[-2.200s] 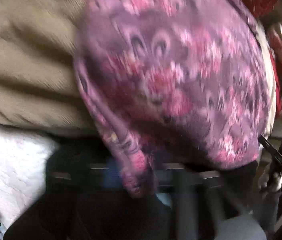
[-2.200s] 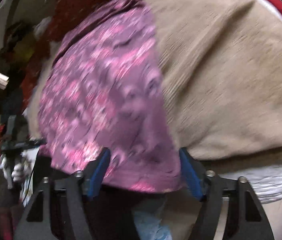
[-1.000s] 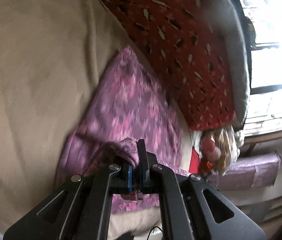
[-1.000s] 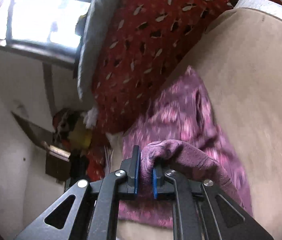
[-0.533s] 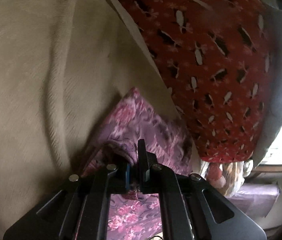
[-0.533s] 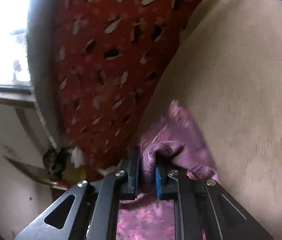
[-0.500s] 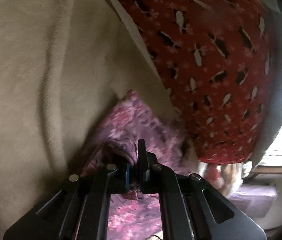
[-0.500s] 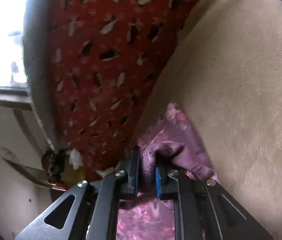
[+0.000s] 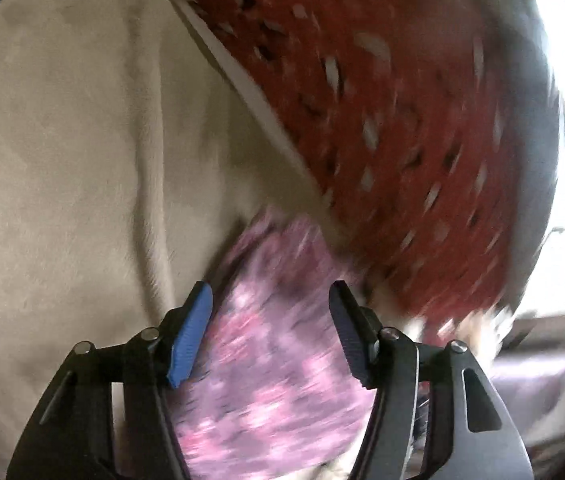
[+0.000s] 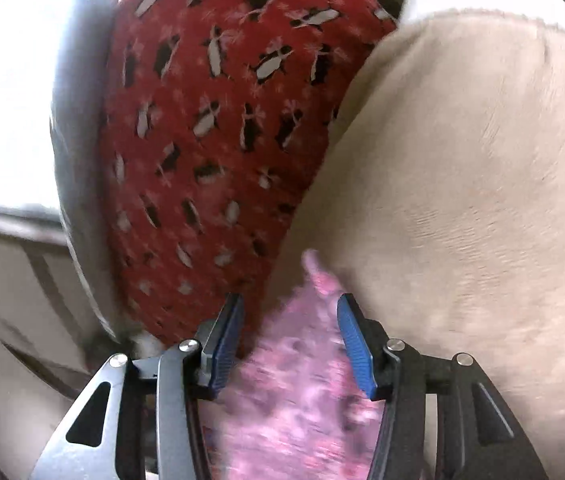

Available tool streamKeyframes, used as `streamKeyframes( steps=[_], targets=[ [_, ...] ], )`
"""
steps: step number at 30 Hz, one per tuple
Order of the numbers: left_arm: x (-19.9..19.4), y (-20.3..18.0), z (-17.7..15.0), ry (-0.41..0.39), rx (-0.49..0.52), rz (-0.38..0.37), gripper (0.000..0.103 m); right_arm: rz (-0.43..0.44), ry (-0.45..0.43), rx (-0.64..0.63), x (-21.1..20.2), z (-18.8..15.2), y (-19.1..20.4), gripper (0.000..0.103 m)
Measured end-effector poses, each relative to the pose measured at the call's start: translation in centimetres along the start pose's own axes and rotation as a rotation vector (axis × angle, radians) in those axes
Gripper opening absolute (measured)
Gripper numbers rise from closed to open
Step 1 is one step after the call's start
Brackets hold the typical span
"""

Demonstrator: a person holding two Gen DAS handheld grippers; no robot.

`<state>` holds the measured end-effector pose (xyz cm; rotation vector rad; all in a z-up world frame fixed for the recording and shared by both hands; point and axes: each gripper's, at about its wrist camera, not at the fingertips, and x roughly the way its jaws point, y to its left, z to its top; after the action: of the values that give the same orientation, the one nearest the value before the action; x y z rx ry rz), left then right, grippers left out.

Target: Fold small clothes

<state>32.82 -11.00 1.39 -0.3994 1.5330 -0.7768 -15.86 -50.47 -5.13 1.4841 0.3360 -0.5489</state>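
Observation:
A small purple-and-pink patterned garment (image 9: pixel 274 360) lies on a beige blanket (image 9: pixel 62 160), blurred by motion. It also shows in the right wrist view (image 10: pixel 298 392). My left gripper (image 9: pixel 270 312) is open, its blue-padded fingers (image 9: pixel 190 336) spread on either side of the garment's far end. My right gripper (image 10: pixel 288 320) is open too, with the garment between and below its fingers (image 10: pixel 354 344). Neither gripper holds any cloth.
A red penguin-print cushion (image 9: pixel 382 120) leans against the blanket's far edge, right behind the garment; it also shows in the right wrist view (image 10: pixel 210 140). A grey cushion edge (image 10: pixel 78 160) and a bright window (image 10: pixel 2 80) lie beyond.
Both grippers were shut on bunched folds of the garment half a second ago. Now both have opened and let it go, and the cloth lies below them.

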Motion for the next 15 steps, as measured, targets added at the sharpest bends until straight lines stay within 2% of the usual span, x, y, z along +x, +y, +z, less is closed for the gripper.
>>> streamKeyframes(
  steps=[2,5,7,8,9,10,11,12,15],
  targets=[
    [1.5,-0.1,-0.9,0.041,0.049,0.049,0.06,-0.086,0.009,-0.088,0.4,-0.3,0.6,0.052],
    [3.9,-0.2,-1.6,0.095,0.059,0.082,0.06,-0.163,0.038,-0.151,2.0,-0.6,0.9,0.053],
    [4.7,-0.8,-1.7,0.086,0.082,0.128,0.06,-0.203,0.055,-0.177,3.7,-0.9,1.1,0.053],
    [4.8,-1.4,-1.6,0.067,0.102,0.147,0.059,-0.224,0.064,-0.201,4.5,-1.1,1.4,0.049],
    [4.6,-2.0,-1.5,0.041,0.135,0.16,0.055,-0.244,0.062,-0.231,5.1,-1.3,1.8,0.042],
    [4.4,-2.6,-1.5,0.013,0.162,0.168,0.032,-0.264,0.065,-0.275,5.9,-1.5,2.5,0.009],
    [4.1,-3.1,-1.4,-0.013,0.19,0.183,0.011,-0.255,0.068,-0.31,6.3,-1.5,3.1,0.004],
    [3.9,-3.4,-1.1,-0.04,0.213,0.19,0.004,-0.222,0.055,-0.343,6.3,-1.4,4.1,0.004],
    [4.5,-2.7,-0.4,-0.09,0.215,0.241,0.004,-0.067,-0.046,-0.365,4.7,-1.0,5.4,0.004]
  ],
)
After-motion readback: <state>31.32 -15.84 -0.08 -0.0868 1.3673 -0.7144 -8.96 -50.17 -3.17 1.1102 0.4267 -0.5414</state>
